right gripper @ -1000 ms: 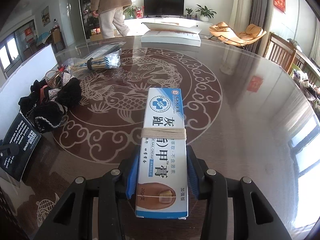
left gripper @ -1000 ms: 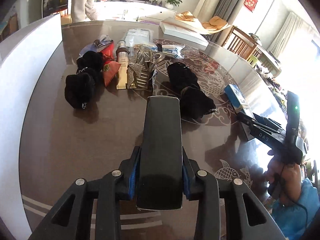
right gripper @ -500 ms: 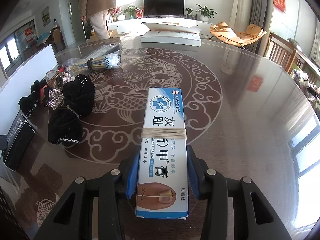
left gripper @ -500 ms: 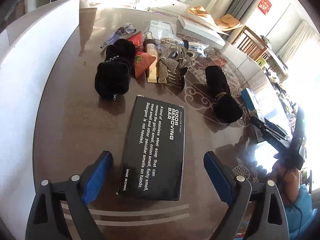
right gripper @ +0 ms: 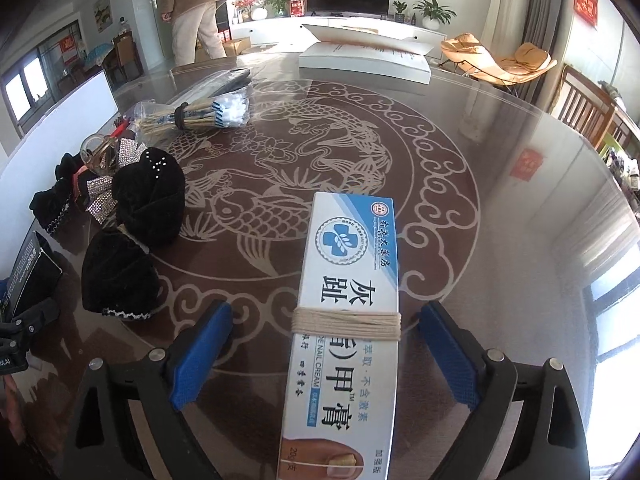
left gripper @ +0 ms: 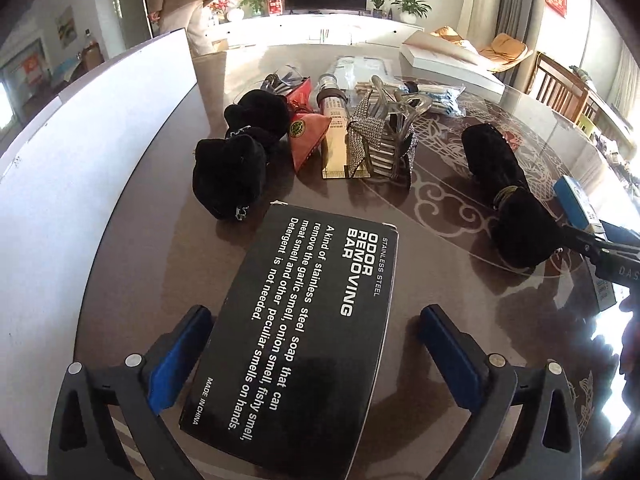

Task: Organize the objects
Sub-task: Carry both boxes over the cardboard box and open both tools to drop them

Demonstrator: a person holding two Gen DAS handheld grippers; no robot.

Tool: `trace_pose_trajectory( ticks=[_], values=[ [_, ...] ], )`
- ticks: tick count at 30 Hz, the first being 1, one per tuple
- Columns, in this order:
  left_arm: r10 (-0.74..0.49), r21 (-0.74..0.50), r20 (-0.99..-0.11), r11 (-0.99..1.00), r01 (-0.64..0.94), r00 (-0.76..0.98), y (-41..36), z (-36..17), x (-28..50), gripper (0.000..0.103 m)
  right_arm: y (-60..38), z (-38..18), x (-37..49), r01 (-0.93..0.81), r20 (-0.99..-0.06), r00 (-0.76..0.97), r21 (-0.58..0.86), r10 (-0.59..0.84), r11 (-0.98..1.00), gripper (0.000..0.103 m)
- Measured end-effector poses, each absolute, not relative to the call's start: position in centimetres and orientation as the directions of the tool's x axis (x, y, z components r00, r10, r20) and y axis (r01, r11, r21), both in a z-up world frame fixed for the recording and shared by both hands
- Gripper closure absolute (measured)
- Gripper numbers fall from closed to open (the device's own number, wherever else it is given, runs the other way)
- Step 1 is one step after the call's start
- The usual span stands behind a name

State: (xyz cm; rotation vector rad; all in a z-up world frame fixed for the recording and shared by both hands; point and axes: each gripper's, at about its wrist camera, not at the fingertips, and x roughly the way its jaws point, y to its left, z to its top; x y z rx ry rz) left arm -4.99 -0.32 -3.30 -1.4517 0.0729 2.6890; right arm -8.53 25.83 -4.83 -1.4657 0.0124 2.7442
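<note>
My left gripper (left gripper: 316, 344) is open, its blue pads apart on either side of a black odor-removing-bar box (left gripper: 304, 320) that lies flat on the dark table. My right gripper (right gripper: 322, 336) is open around a blue-and-white nail cream box (right gripper: 348, 312) bound with string, lying on the table. That box's end (left gripper: 576, 204) and the right gripper show at the right of the left wrist view. The black box's edge (right gripper: 28, 268) shows at the left of the right wrist view.
Behind the black box lie black velvet scrunchies (left gripper: 232, 168), a red pouch (left gripper: 306, 136), a gold tube (left gripper: 336, 140) and a rhinestone hair claw (left gripper: 384, 140). Another black scrunchie (right gripper: 132, 240) and bagged cotton swabs (right gripper: 200, 116) lie left. A white board (left gripper: 80, 152) stands left; a white box (right gripper: 364, 60) far.
My left gripper opened and let the black box down flat on the table. My right gripper then opened off the nail cream box, which now rests on the table.
</note>
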Motion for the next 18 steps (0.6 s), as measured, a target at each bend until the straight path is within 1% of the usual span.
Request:
trace_pose_trajectory(
  ticks=[1, 2, 3, 4, 5, 6, 7, 8, 12, 15, 18],
  values=[
    [0.053, 0.003, -0.839, -0.995, -0.103, -0.542, -0.4, -3.3, -5.0, 0.000, 26.0, -4.8, -8.8, -0.026, -0.836, -0.548, -0.009, 0.022, -1.000, 0.006],
    [0.056, 0.001, -0.843, -0.994, -0.106, -0.535, -0.4, -3.3, -5.0, 0.000, 26.1, -4.6, -8.8, -0.018, -0.839, -0.544, -0.011, 0.019, -1.000, 0.014],
    [0.059, 0.001, -0.850, -0.994, -0.113, -0.524, -0.5, -3.3, -5.0, 0.000, 26.1, -4.2, -8.6, -0.007, -0.833, -0.553, -0.012, 0.013, -1.000, 0.027],
    [0.060, 0.003, -0.858, -0.993, -0.121, -0.510, -0.4, -3.1, -5.1, 0.000, 26.1, -3.8, -8.4, 0.008, -0.836, -0.549, -0.016, 0.009, -1.000, 0.059],
    [0.064, 0.003, -0.860, -0.991, -0.131, -0.507, -0.3, -3.0, -5.0, 0.002, 26.2, -3.7, -8.2, 0.021, -0.850, -0.527, -0.010, -0.003, -1.000, 0.060],
    [0.070, 0.005, -0.848, -0.990, -0.140, -0.525, -0.2, -2.5, -4.8, 0.028, 26.2, -3.6, -7.8, 0.033, -0.857, -0.515, 0.002, -0.019, -0.999, 0.060],
    [0.074, 0.007, -0.842, -0.989, -0.147, -0.534, -0.2, -2.2, -4.6, 0.045, 26.1, -3.6, -7.3, 0.045, -0.862, -0.505, 0.009, -0.031, -0.999, 0.060],
    [0.098, -0.014, -0.844, -0.987, -0.161, -0.527, -0.1, -2.1, -4.5, 0.045, 26.1, -3.4, -6.5, 0.053, -0.867, -0.495, 0.036, -0.058, -0.998, 0.060],
    [0.160, -0.078, -0.829, -0.982, -0.173, -0.536, -0.1, -1.4, -3.4, 0.045, 27.4, -3.2, -3.3, 0.009, -0.854, -0.463, 0.263, -0.237, -0.965, 0.060],
    [0.190, -0.113, -0.798, -0.979, -0.167, -0.572, -0.3, -0.2, -2.3, 0.045, 27.7, -2.9, -1.5, -0.017, -0.841, -0.468, 0.317, -0.273, -0.948, 0.060],
    [0.226, -0.173, -0.769, -0.974, -0.147, -0.597, -1.3, 1.3, -1.0, 0.045, 26.5, -1.6, -0.6, 0.008, -0.830, -0.482, 0.318, -0.282, -0.948, 0.060]
  ],
)
